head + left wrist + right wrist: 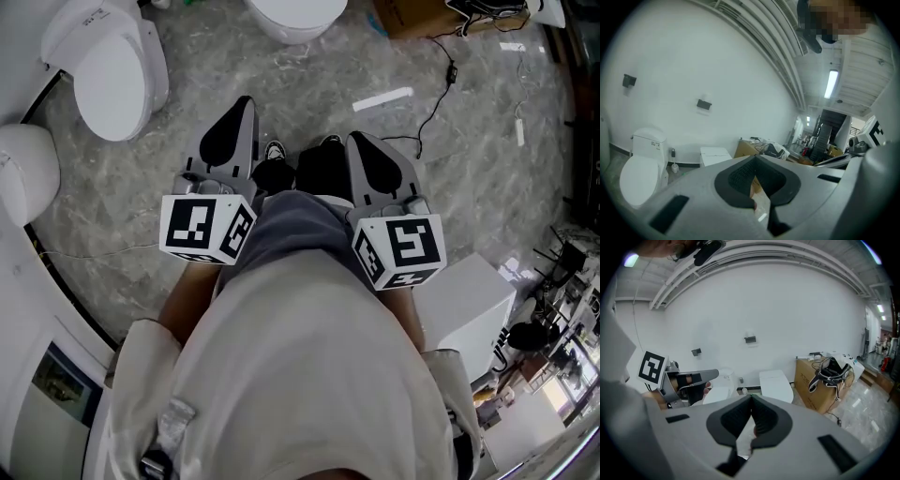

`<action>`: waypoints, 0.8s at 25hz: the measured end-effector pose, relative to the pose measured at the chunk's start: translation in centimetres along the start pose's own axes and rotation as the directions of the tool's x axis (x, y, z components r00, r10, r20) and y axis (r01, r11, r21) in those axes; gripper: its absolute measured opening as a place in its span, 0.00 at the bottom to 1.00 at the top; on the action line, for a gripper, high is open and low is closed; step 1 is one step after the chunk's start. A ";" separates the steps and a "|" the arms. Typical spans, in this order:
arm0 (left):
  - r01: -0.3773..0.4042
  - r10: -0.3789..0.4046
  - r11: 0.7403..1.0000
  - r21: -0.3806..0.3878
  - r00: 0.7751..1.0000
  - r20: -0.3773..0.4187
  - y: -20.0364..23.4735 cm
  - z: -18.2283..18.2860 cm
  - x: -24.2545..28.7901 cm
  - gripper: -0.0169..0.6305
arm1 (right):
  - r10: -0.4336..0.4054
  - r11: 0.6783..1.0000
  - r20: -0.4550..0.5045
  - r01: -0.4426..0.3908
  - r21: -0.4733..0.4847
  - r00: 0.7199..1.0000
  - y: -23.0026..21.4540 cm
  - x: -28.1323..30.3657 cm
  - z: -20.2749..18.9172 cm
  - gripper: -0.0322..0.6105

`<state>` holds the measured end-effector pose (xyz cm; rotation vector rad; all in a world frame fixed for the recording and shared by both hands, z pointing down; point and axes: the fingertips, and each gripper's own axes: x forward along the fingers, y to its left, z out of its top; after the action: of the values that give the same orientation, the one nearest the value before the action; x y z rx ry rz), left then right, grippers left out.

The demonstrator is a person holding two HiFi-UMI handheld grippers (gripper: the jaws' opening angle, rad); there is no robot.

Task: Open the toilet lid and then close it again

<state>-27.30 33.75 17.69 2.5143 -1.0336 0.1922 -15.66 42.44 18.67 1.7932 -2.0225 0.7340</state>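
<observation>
One wide floor (469,141): grey marbled stone, seen from above past a pale shirt and grey shorts.
Toilet (108,70): white, at the upper left of the head view, well apart from the person; seen again at the left edge of the left gripper view, against a plain white wall. Other white toilets close by, so no telling for certain which one is meant.
Toilet lid (112,84): down flat over the seat, untouched; opening not yet begun.
Lid feel: probably light, stiff, glossy plastic on a hinge at the back; likely slippery under rubber pads and prone to slam if let go.
Grip spot: best guess the front rim, farthest from the hinge, hooked from below, swung up in an arc, then lowered slowly.
Left gripper (754,161): clenched, tips pressed together, nothing between them; held low in front of the body, pointing toward the wall.
Right gripper (751,399): likewise closed tip to tip and empty, just beside the left one.
Cable (433,94): thin, black, trailing across the floor at the upper right, clear of the toilet.
</observation>
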 end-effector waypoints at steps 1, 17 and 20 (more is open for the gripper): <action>-0.005 0.005 1.000 -0.002 1.000 0.003 0.1 0.1 0.1 0.04 | 0.005 1.000 0.000 -0.005 -0.005 1.000 -0.1 0.3 0.2 0.07; -0.176 0.177 0.984 -0.007 0.983 0.042 -0.1 2.8 11.6 0.04 | 0.190 0.979 0.029 -0.187 -0.083 0.981 -10.1 9.3 7.4 0.07; -0.229 0.230 0.973 -0.023 0.972 0.043 -0.2 3.5 14.7 0.04 | 0.241 0.966 0.026 -0.237 -0.100 0.970 -13.0 11.4 9.5 0.07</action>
<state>-16.73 22.95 18.57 2.3884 -1.3387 0.1922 -3.72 26.77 19.38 1.5374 -2.2854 0.6597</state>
